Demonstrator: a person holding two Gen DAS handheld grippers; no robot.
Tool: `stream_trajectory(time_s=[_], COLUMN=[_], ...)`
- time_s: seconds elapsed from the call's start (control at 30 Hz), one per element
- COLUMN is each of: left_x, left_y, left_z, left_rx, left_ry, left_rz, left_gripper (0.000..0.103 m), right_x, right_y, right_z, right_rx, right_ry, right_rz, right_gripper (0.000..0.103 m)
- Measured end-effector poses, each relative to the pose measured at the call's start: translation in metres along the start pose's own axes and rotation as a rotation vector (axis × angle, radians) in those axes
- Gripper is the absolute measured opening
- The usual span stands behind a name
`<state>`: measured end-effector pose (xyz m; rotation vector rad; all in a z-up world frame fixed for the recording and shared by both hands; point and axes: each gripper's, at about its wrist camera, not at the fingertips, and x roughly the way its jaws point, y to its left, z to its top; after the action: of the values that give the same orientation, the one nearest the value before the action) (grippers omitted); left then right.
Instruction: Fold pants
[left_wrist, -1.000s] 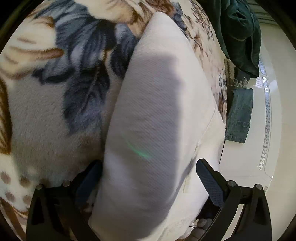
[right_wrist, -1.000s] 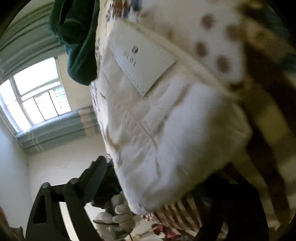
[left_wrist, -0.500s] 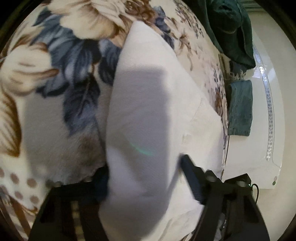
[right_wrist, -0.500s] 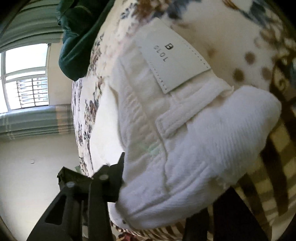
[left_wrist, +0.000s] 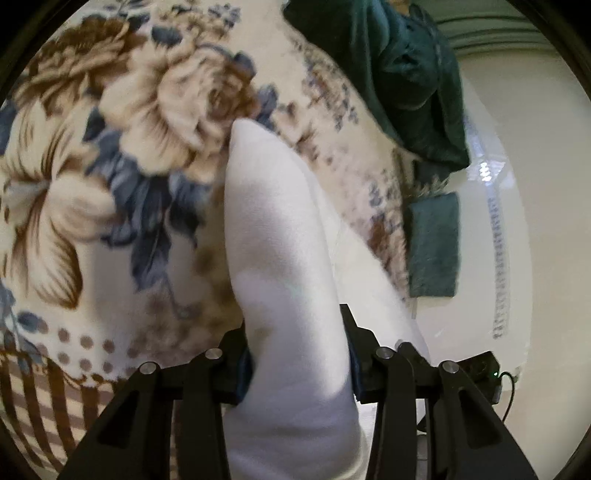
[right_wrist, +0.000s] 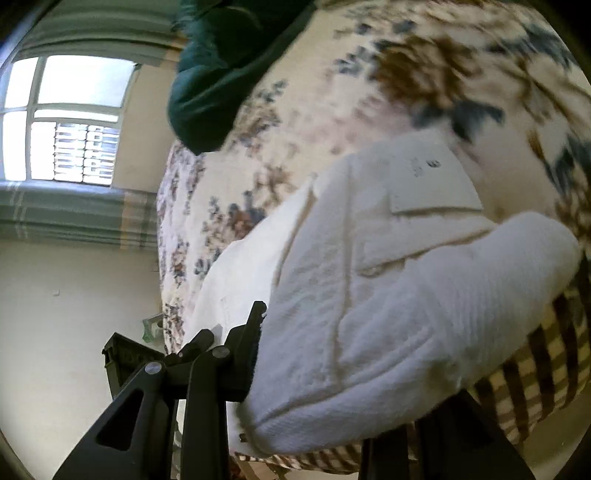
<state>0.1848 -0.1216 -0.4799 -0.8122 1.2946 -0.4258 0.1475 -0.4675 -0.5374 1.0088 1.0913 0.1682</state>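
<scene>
Your left gripper (left_wrist: 297, 354) is closing on a fold of the white pants (left_wrist: 273, 236) — pads pressing the cloth. Your right gripper (right_wrist: 332, 354) pinches the waistband end, one finger hidden. The pants hang over the floral blanket's (left_wrist: 110, 147) edge — label (right_wrist: 432, 181) blurred.

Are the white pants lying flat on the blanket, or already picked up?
Picked up at the near end: the left gripper and right gripper are closing on bunched white pants, which drape back onto the floral blanket.
</scene>
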Motion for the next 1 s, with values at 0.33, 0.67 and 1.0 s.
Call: stream_trajectory(time_s=[0.33, 0.67, 1.0], left_x=[-0.062, -0.143, -0.145], left_y=[0.001, 0.091, 0.224], left_z=[0.109, 0.307, 0.442], left_rx=[0.044, 0.071, 0.057], left_ry=[-0.087, -0.181, -0.229], left_rz=[-0.059, -0.024, 0.141], left_gripper=[0.037, 0.037, 0.037], right_x=[0.057, 0.263, 0.477], right_y=[0.127, 0.292, 0.333], right_z=[0.03, 0.045, 0.05], right_rx=[-0.097, -0.178, -0.256], right_ry=[-0.059, -0.076, 0.084], right_rz=[0.052, 0.133, 0.091], right_gripper=[0.033, 0.033, 0.034])
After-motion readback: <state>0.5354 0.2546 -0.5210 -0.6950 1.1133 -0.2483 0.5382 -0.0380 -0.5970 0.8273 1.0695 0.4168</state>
